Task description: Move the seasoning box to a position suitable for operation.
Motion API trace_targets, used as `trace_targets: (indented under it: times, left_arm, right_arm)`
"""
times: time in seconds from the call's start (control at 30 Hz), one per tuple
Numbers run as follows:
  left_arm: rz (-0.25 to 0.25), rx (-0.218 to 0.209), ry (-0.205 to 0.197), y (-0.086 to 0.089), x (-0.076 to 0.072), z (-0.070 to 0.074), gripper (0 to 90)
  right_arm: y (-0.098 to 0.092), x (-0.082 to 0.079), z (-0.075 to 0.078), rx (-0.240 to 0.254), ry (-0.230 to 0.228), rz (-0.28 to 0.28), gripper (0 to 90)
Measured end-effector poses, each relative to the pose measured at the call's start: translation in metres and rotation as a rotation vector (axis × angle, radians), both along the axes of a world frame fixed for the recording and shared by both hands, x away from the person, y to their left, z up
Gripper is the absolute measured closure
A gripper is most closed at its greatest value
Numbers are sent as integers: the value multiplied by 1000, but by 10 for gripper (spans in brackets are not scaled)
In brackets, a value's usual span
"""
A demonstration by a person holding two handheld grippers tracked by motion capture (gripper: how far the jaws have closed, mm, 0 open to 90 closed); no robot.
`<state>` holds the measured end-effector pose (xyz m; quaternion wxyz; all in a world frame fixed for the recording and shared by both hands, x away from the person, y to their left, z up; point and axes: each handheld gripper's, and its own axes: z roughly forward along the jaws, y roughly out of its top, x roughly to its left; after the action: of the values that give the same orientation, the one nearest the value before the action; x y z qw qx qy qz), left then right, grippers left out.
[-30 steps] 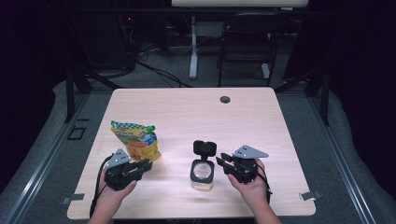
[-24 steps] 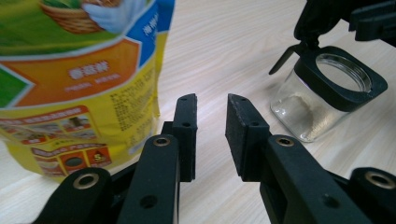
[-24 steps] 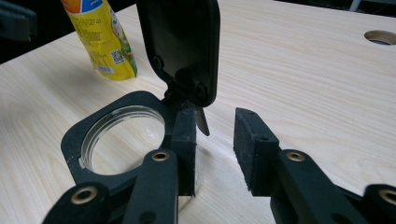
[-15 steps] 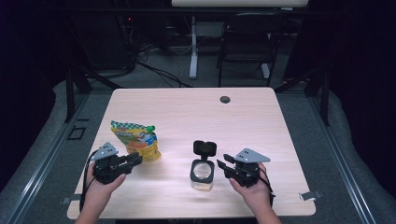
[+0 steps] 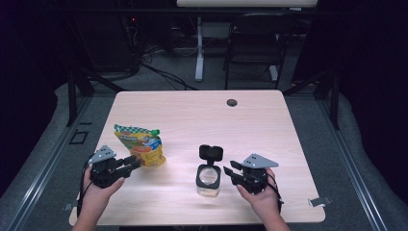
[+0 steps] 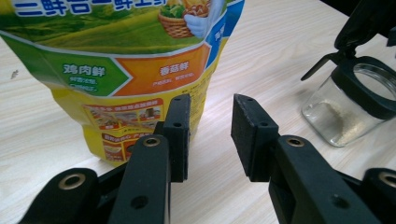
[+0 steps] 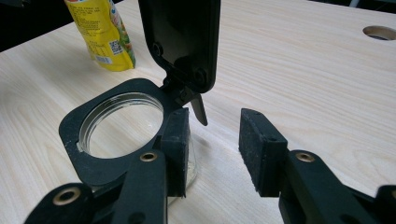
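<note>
Shifted leftward toward the frame's lower left since the earlier frame, the left hand-held gripper (image 5: pixel 132 162) is just opening, grasping nothing, beside the seasoning pouch (image 5: pixel 139 144). At lower centre-right, the right hand-held gripper (image 5: pixel 231 169) is standing released beside the glass jar (image 5: pixel 208 178), its lid (image 5: pixel 211 153) flipped up on the tabletop (image 5: pixel 192 115).

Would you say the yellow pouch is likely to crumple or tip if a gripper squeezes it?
Probably both. The yellow pouch looks like thin printed film, so it should dent under the pads. It stands upright on a narrow base, so a sideways push may topple it. Its glossy surface could be slippery.
</note>
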<state>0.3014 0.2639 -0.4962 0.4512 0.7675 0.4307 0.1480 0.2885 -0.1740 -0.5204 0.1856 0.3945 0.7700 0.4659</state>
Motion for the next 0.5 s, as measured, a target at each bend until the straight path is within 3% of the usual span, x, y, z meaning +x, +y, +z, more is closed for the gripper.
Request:
trace_targets:
  times: [0.5]
  left_arm:
    - [30, 13, 2, 13, 7, -2, 567]
  right_arm:
    - [-3, 0, -2, 4, 11, -7, 627]
